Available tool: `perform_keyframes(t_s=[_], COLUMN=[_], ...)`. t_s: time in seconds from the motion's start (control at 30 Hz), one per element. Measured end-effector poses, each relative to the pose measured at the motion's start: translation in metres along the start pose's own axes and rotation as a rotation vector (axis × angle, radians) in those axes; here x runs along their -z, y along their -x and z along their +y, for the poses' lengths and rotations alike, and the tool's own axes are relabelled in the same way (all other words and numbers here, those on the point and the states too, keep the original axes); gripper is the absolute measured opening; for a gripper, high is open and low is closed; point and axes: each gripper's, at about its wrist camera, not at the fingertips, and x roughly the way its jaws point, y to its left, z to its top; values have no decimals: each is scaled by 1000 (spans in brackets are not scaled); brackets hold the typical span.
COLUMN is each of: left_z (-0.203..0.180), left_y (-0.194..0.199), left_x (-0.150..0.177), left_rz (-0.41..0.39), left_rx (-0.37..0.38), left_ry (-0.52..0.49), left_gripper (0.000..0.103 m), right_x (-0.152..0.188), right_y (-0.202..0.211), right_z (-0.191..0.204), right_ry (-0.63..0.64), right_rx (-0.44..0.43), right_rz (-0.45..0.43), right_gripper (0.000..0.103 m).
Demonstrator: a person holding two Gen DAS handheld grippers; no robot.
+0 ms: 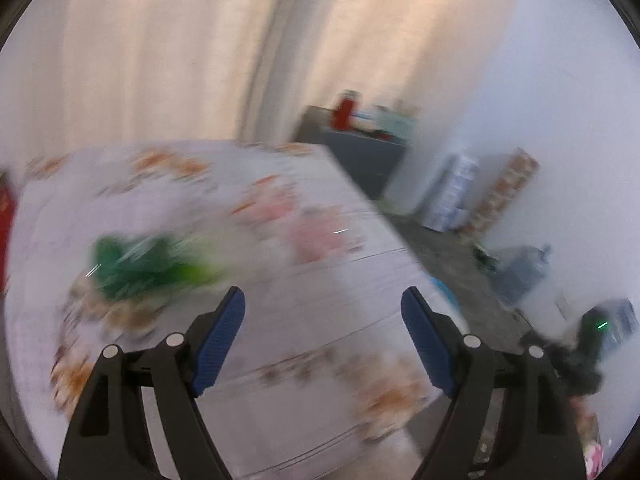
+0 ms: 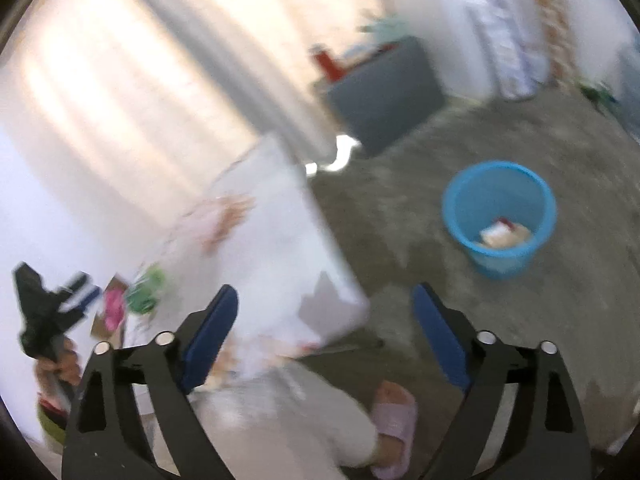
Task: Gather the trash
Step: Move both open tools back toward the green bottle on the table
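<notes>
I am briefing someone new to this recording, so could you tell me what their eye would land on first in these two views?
Probably the bright blue bin standing on the grey floor, with some trash already at its bottom. Next, the green wrapper lying on the floral tablecloth, just left of the left gripper, blurred but vivid. Both that and the right gripper stand open with nothing between their blue pads.

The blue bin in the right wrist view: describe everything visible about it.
The blue bin is a round, open-topped bucket that looks like plastic, tapering slightly toward its base. It stands upright on the grey floor, apart from the table and the grey cabinet. At its bottom lie a few pieces of trash, pale with a touch of red, too blurred to identify. Nothing else touches it.
</notes>
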Motion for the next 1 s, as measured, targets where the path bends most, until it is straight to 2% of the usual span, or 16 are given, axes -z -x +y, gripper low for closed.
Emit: perform_keyframes(t_s=[0.07,0.2,0.3,0.47,0.67,0.8,1.0], left_z=[24,60,79,90,95,102,106], left_y=[4,5,4,3,1,-4,-8], left_x=[19,47,60,69,72,76,78], left_rz=[11,49,69,76,70,73,77], left_rx=[-40,-79,-99,-106,-109,-85,-61], left_ry=[56,143,176,184,171,189,202], left_gripper=[78,78,78,78,78,78,78], right_x=[-6,-8,-9,-7,6,14,24], right_y=[-17,-54,-88,-142,-179,-196,-197], right_z=[36,98,133,167,187,211,237], right_ry=[64,178,259,314,351,435,539], right_rx=[-47,-111,-113,-78,-31,18,59], right_rz=[28,112,181,310,414,457,474], right_gripper=[95,95,95,95,95,95,95])
